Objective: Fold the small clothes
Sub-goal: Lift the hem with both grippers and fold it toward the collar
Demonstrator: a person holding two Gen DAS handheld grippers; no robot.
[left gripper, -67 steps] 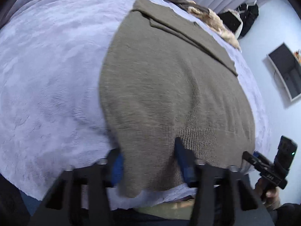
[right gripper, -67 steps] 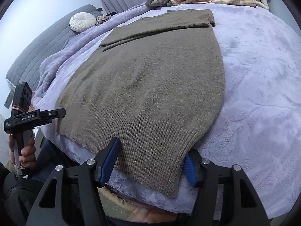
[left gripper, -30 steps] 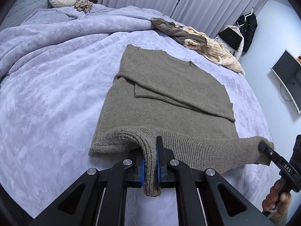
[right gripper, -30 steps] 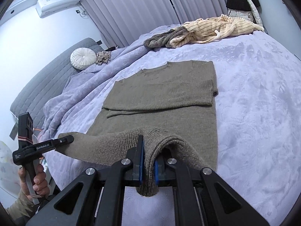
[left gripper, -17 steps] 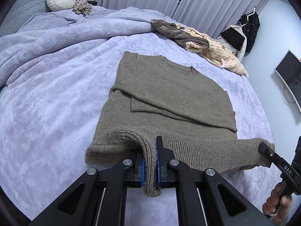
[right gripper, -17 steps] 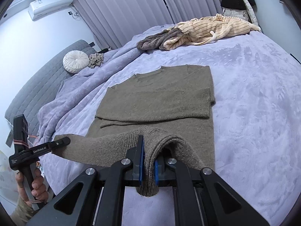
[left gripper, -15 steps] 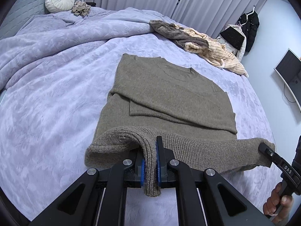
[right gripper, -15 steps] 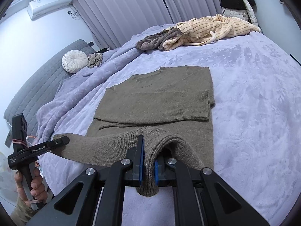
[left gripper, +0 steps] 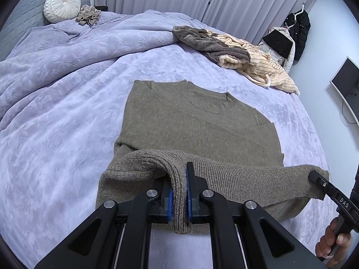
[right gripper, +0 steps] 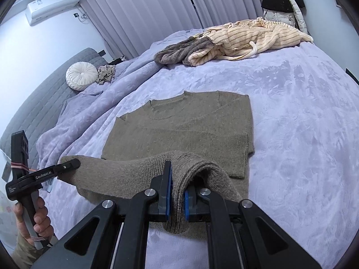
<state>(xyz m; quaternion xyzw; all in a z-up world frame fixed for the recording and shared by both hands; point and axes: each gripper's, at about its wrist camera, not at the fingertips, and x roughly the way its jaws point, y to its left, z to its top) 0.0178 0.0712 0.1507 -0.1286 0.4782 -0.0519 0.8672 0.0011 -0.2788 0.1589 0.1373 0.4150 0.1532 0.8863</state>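
Observation:
An olive-brown knit sweater (left gripper: 197,121) lies flat on the lilac bed, neck at the far end, sleeves folded across its chest. My left gripper (left gripper: 179,190) is shut on the ribbed hem's left corner and holds it lifted above the sweater's body. My right gripper (right gripper: 177,192) is shut on the hem's right corner at the same height; the sweater (right gripper: 179,125) spreads beyond it. The hem hangs stretched between the two grippers. Each gripper shows in the other's view, the right one (left gripper: 314,176) and the left one (right gripper: 74,163).
A pile of grey and cream striped clothes (left gripper: 235,51) lies at the bed's far edge. A round white cushion (left gripper: 61,5) and a small crumpled cloth (left gripper: 88,18) sit by the grey headboard. A wall screen (left gripper: 347,85) and hanging coats (left gripper: 298,31) are at the right.
Both grippers closed on the sweater's hem, lifted it, and have carried it forward over the body toward the neck. The folded-over part now covers more of the sweater.

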